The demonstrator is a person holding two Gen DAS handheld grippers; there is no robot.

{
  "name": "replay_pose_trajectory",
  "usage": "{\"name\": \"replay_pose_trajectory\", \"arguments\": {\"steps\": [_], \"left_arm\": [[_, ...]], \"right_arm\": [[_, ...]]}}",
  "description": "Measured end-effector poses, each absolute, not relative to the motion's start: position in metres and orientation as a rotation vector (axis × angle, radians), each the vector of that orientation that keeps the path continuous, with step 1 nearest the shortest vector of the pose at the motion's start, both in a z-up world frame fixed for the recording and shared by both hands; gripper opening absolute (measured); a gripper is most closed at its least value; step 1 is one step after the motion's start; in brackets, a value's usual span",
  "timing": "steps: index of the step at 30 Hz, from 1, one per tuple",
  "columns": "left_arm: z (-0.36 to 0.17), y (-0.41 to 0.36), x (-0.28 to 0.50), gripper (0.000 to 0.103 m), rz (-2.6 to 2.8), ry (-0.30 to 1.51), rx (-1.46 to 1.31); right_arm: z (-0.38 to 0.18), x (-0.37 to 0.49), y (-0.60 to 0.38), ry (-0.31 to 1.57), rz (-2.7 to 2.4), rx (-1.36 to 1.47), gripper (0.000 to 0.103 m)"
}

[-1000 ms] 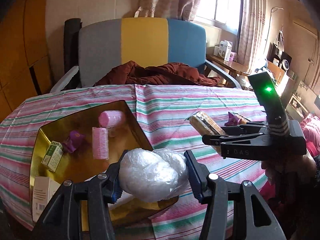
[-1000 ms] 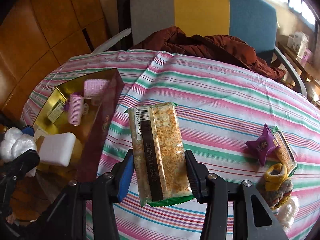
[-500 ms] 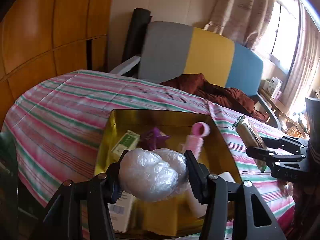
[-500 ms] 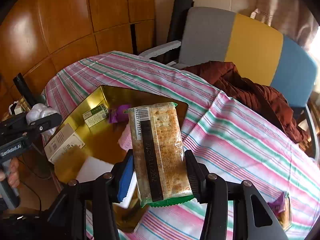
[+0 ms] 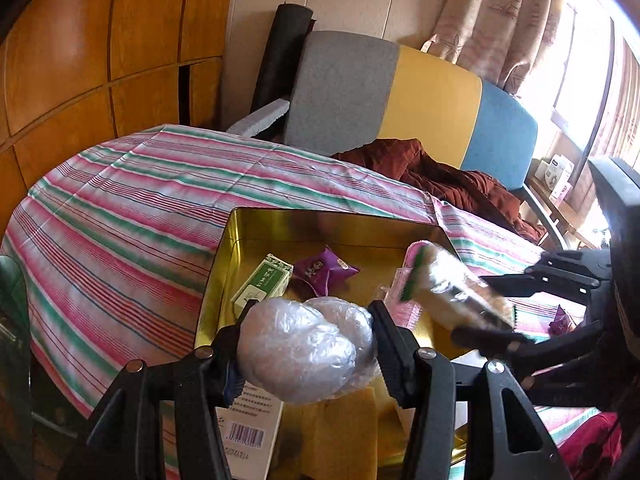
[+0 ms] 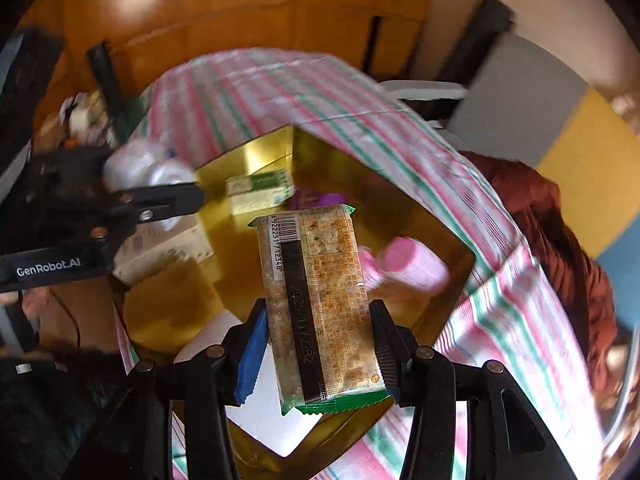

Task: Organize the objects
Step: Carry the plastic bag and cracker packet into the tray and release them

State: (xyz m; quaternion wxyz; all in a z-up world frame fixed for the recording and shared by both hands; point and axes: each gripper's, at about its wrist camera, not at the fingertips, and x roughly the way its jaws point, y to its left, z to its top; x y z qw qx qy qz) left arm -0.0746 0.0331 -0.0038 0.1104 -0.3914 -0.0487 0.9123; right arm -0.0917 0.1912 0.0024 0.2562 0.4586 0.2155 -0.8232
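Note:
A gold tray (image 5: 280,224) sits on the striped table, and both grippers hover over it. My left gripper (image 5: 308,336) is shut on a clear plastic-wrapped white bundle (image 5: 296,360) above the tray's near left corner. My right gripper (image 6: 318,332) is shut on a cracker packet (image 6: 312,272), held over the tray's middle. In the left wrist view that packet (image 5: 460,292) points in from the right. Inside the tray lie a green-white box (image 5: 262,282), a purple wrapper (image 5: 324,270), pink rollers (image 6: 404,260), a white carton (image 5: 248,428) and a yellow sponge (image 5: 340,432).
The striped tablecloth (image 5: 140,208) spreads left of and behind the tray. A grey, yellow and blue chair (image 5: 400,96) with a maroon cloth (image 5: 448,180) stands behind the table. Wooden panels (image 5: 100,40) line the left wall. Another purple wrapper (image 5: 562,318) lies on the table at right.
Both grippers have swung left over the tray. The right one has carried the cracker packet from above the tablecloth to above the tray's middle, close to the left gripper.

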Motion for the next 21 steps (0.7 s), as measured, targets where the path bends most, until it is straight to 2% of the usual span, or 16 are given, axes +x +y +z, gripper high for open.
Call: {"name": "replay_pose_trajectory", "arguments": {"steps": [3, 5, 7, 11, 14, 20, 21], "left_arm": [[-0.004, 0.038, -0.078, 0.055, 2.673, -0.141, -1.148], [-0.003, 0.042, -0.08, 0.056, 2.665, -0.132, -1.142], [-0.004, 0.045, -0.084, 0.057, 2.658, -0.127, -1.147], [-0.012, 0.054, -0.093, 0.059, 2.636, -0.112, -1.197], [-0.018, 0.057, -0.094, 0.06, 2.628, -0.1, -1.218], [-0.029, 0.06, -0.093, 0.065, 2.619, -0.074, -1.279], [-0.029, 0.06, -0.092, 0.071, 2.618, -0.069, -1.281]], "right_arm": [[-0.007, -0.1, 0.181, 0.646, -2.136, 1.285, 0.05], [-0.014, -0.107, 0.182, 0.654, -2.125, 1.326, 0.055], [-0.017, -0.111, 0.19, 0.631, -2.166, 1.36, 0.061], [-0.022, -0.11, 0.205, 0.581, -2.246, 1.406, 0.062], [-0.023, -0.099, 0.215, 0.515, -2.284, 1.403, 0.072], [-0.031, -0.083, 0.225, 0.393, -2.312, 1.414, 0.074], [-0.031, -0.081, 0.226, 0.371, -2.31, 1.409, 0.074]]}}
